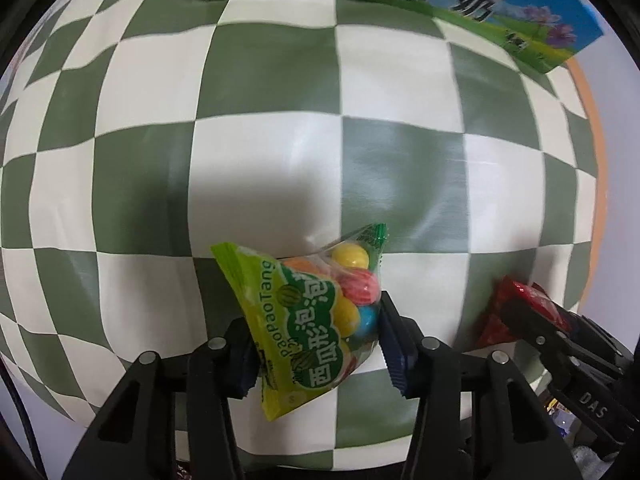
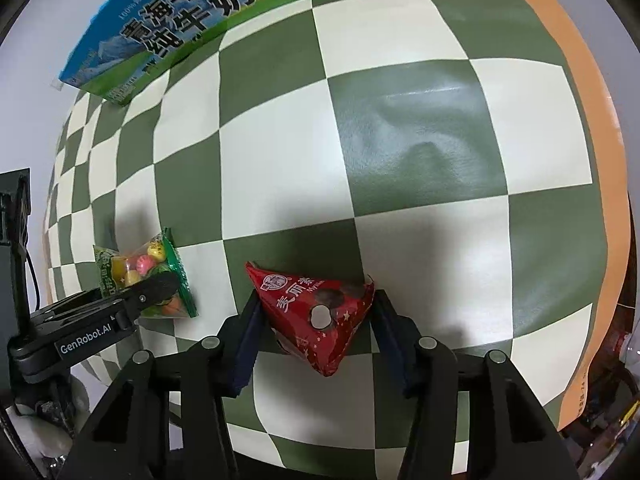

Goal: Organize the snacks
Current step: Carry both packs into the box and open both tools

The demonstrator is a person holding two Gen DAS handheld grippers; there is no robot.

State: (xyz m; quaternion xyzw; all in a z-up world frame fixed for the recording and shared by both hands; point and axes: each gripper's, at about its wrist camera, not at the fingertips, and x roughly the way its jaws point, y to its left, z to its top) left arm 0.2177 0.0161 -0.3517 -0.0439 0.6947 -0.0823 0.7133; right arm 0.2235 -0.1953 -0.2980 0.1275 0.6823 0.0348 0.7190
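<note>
My left gripper (image 1: 318, 344) is shut on a green bag of coloured gumballs (image 1: 308, 312) and holds it above the checkered tablecloth. My right gripper (image 2: 314, 320) is shut on a red triangular chocolate snack bag (image 2: 320, 312) and holds it above the cloth. In the right wrist view the left gripper (image 2: 156, 284) with the gumball bag (image 2: 140, 268) shows at the lower left. In the left wrist view the right gripper (image 1: 532, 320) with the red bag (image 1: 504, 308) shows at the lower right.
A blue and green milk carton box (image 1: 460, 4) stands at the far edge of the green and white checkered cloth (image 1: 280, 160); it also shows in the right wrist view (image 2: 180, 28). An orange table edge (image 2: 592, 160) runs along the right side.
</note>
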